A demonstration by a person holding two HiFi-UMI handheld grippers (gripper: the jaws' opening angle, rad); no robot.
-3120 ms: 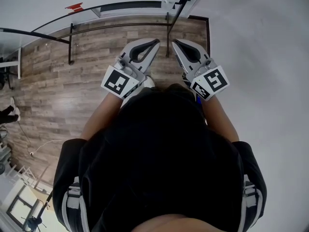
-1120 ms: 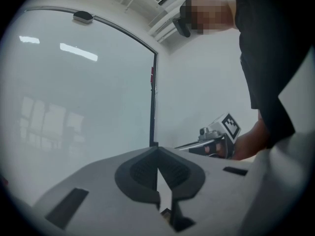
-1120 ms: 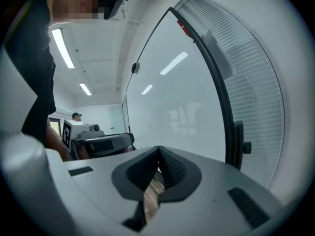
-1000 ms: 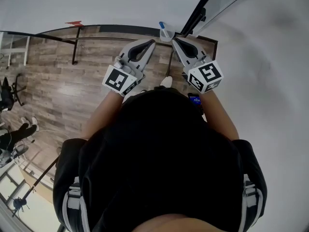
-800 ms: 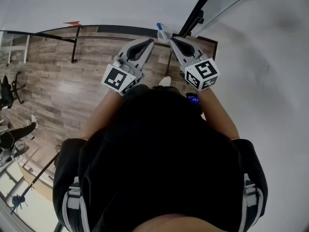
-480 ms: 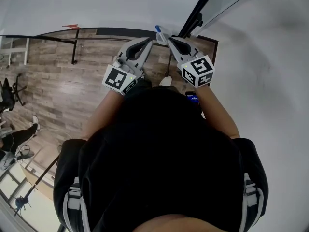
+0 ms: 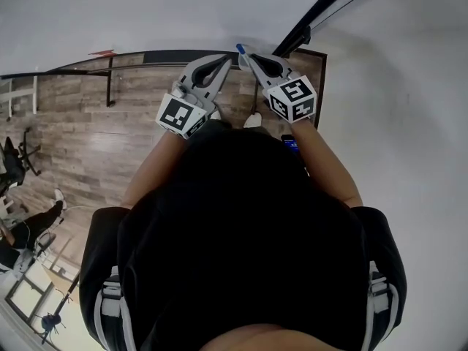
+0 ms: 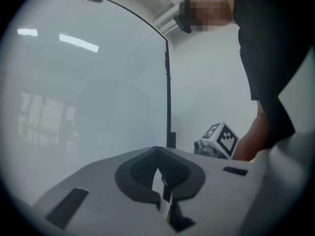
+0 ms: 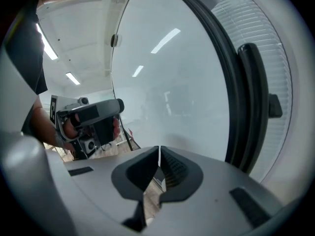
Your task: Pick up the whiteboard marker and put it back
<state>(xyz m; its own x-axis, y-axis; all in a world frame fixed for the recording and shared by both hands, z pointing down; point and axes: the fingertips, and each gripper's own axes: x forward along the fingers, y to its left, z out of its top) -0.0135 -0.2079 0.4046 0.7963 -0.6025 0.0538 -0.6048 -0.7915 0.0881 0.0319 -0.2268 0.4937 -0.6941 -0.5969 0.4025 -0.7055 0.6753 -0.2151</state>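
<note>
The whiteboard marker (image 7: 240,49) shows only as a small blue cap at the whiteboard's lower edge in the head view. My right gripper (image 7: 244,53) points up at it, its tips right beside the cap; I cannot tell if they touch. In the right gripper view its jaws (image 9: 159,149) are shut with nothing between them, facing the glossy whiteboard (image 9: 167,82); the marker is hidden there. My left gripper (image 7: 228,58) sits just left of the right one. Its jaws (image 8: 157,150) are shut and empty too.
The whiteboard's black frame (image 7: 322,9) runs diagonally at the upper right. Its black stand bars (image 7: 110,86) cross the wood floor (image 7: 88,130). Chairs (image 7: 14,159) stand far left. A white wall (image 7: 395,123) fills the right. The person's dark torso hides everything below the grippers.
Both grippers have moved up toward the whiteboard's lower edge. The right one swung left until its tips came beside the blue cap. Both stayed shut.
</note>
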